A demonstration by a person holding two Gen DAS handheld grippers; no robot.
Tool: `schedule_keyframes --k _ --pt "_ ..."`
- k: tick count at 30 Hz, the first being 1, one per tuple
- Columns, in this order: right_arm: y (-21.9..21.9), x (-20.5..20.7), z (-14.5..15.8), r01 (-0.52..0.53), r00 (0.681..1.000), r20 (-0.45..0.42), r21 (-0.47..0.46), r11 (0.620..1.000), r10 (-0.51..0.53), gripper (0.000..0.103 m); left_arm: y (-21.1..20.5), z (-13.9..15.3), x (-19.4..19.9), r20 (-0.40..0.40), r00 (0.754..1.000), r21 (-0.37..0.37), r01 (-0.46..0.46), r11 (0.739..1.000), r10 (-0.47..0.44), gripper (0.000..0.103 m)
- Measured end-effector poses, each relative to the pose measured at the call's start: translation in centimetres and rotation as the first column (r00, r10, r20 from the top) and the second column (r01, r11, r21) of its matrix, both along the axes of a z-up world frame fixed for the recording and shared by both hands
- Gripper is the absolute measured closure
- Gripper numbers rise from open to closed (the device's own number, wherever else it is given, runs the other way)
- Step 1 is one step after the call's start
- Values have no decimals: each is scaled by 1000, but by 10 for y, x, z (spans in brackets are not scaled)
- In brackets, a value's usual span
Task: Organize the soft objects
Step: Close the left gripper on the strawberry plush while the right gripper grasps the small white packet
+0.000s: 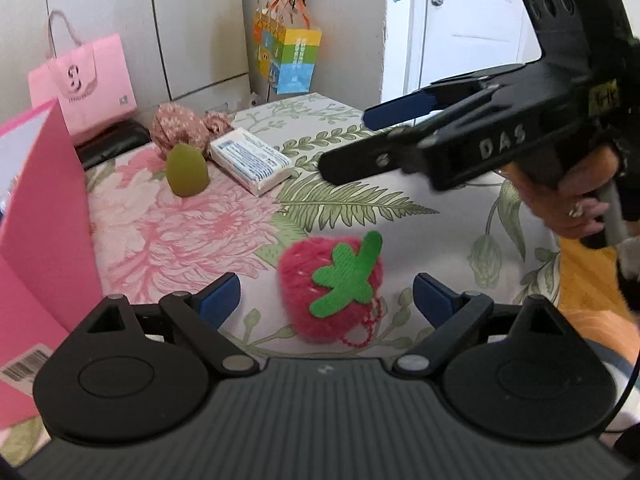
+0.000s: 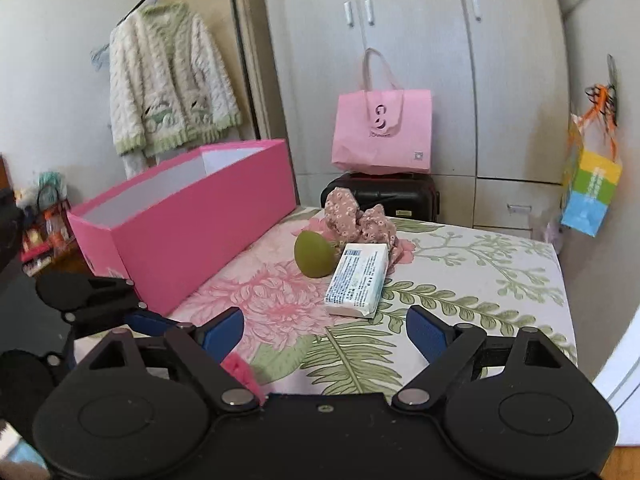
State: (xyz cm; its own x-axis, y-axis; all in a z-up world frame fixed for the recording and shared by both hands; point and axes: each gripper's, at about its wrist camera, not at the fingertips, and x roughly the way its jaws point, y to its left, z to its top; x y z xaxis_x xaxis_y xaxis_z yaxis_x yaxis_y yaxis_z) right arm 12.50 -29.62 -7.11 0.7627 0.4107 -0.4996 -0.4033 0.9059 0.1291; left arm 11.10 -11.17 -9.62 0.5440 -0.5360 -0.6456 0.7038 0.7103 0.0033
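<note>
Below our left tool point(image 1: 326, 300), released with fingers wide, we see the plush strawberry point(image 1: 332, 288) lying on the flowered bed point(image 1: 400, 232). Ahead of our right tool point(image 2: 325, 330), also released, we see a tissue pack point(image 2: 358, 280), a green egg-shaped toy point(image 2: 314, 254) and the pink box point(image 2: 192, 220).

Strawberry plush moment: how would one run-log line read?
left gripper: open, straddling strawberry plush | right gripper: open, empty | pink box: empty
</note>
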Motion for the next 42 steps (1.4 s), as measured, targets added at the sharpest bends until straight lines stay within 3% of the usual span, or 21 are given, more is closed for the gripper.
schedule_keyframes --k 3,6,11,13,15,17,20,24,26,27,28,32,42 --pt "4 13 -6 -29 999 -28 10 1000 29 12 -3 -5 7 -9 999 -21 -31 999 31 9" --pt "9 27 -11 -40 998 -56 24 999 41 12 -5 -13 17 -72 996 -48 -53 997 50 9" --pt "15 49 -17 -20 997 -75 4 1000 20 13 -7 -18 15 -7 995 -13 -103 995 103 14" --pt "17 59 -21 -21 995 -93 4 1000 21 16 -5 -17 14 13 996 5 -93 996 93 25" --pt "19 66 -25 -6 994 -106 -10 1000 5 17 -2 -15 13 29 997 6 -78 997 78 47" --pt "24 74 -28 10 994 -105 -40 999 -14 17 1 -14 16 11 997 -32 -76 997 76 54" --pt "27 86 -33 9 992 -122 -25 1000 -12 18 4 -15 17 -36 996 -122 -89 988 85 56" --pt "28 99 -37 47 989 -137 -7 999 -48 21 3 -15 16 11 990 -92 -140 986 141 56" --pt "33 97 -37 55 991 -117 -48 997 -61 36 7 -15 16 10 987 -87 -156 984 158 56" --pt "35 96 -37 60 992 -104 -75 995 -68 53 11 -15 17 -4 986 -98 -167 981 167 56" --pt "36 94 -37 56 993 -99 -85 995 -64 55 15 -14 18 -25 985 -116 -174 978 172 56" --pt "29 84 -36 64 991 -114 -30 997 -67 57 31 -11 24 -122 972 -204 -222 953 200 56" --pt "32 36 -34 156 982 -105 -6 988 -156 57 43 -4 13 -87 968 -202 -248 947 235 56"
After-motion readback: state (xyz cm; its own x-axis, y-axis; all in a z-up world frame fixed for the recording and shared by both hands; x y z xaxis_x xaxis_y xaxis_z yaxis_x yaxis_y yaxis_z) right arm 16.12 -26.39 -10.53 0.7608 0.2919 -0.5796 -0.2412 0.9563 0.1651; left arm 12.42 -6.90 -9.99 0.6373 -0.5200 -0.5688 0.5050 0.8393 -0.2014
